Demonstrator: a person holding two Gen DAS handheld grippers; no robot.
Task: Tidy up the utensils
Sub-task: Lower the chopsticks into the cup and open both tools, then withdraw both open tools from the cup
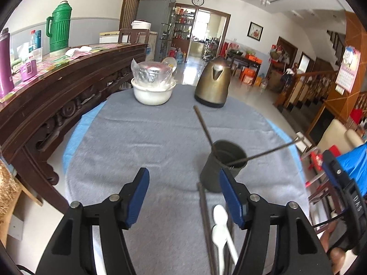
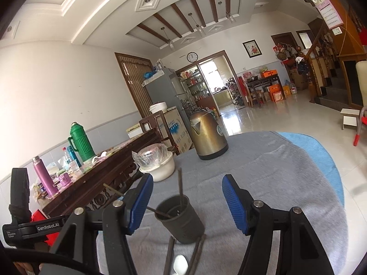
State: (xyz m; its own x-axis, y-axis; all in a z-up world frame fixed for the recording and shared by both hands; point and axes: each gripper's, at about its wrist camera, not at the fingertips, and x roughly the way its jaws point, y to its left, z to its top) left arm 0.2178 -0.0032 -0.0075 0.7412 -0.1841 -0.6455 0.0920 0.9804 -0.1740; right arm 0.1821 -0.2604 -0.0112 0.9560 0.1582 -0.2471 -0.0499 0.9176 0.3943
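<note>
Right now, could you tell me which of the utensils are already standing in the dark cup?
Only the two dark chopsticks leaning in the dark cup. The white spoons and the other dark chopsticks lie flat on the grey cloth.

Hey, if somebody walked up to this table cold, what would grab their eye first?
Probably the dark cup near the front of the grey cloth, with two chopsticks leaning out of it and white spoons lying just before it. Behind it stand a bronze kettle and a white bowl holding a plastic-wrapped dish. Both grippers, left and right, hang open and empty over the near edge.
</note>
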